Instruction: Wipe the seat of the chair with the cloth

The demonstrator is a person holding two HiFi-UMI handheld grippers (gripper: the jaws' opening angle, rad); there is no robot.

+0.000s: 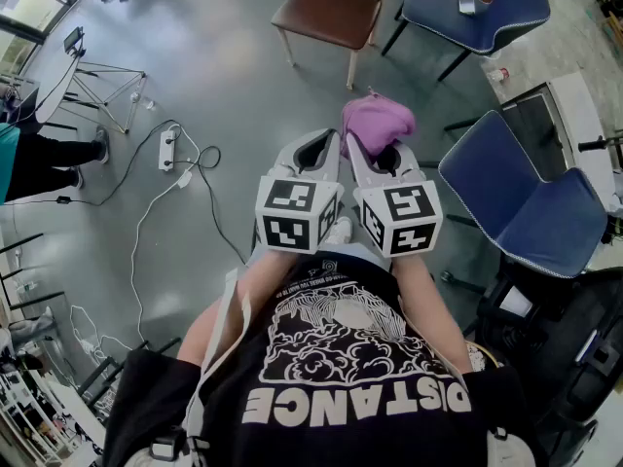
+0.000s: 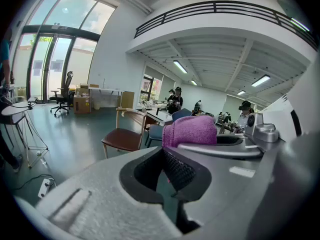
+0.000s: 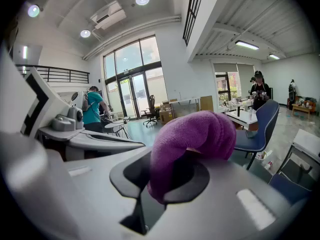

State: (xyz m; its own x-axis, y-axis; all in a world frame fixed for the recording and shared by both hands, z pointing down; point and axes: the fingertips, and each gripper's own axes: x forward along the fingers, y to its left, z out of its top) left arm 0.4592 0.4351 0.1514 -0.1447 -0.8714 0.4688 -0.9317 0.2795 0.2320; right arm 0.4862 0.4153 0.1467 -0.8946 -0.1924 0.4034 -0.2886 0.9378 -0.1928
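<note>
1. The right tool (image 3: 165,184) is clamped on a purple cloth (image 3: 192,134). The cloth bulges up out of the jaws and folds over their tips.
2. The left tool (image 2: 167,171) is narrow. Its jaws stand almost together, with nothing between them.
3. In the head view, both tools are held just beside each other, close in front of the wearer's chest. They point forward over the grey floor (image 1: 224,76).
4. The cloth is in the air at the front of the right tool and touches no chair.
5. The brown chair (image 1: 326,13) stands ahead on the floor, well apart from the cloth. Its seat (image 1: 329,10) is bare, and its legs are light wood.
6. A blue chair (image 1: 477,13) stands just to the right of the brown chair.
7. A second blue chair (image 1: 531,202) stands near the wearer's right side.
8. A white power strip (image 1: 167,149) lies on the floor to the left, with a white cable (image 1: 146,222) trailing from it.
9. A person in a teal top (image 1: 29,159) stands at the left edge of the head view.
</note>
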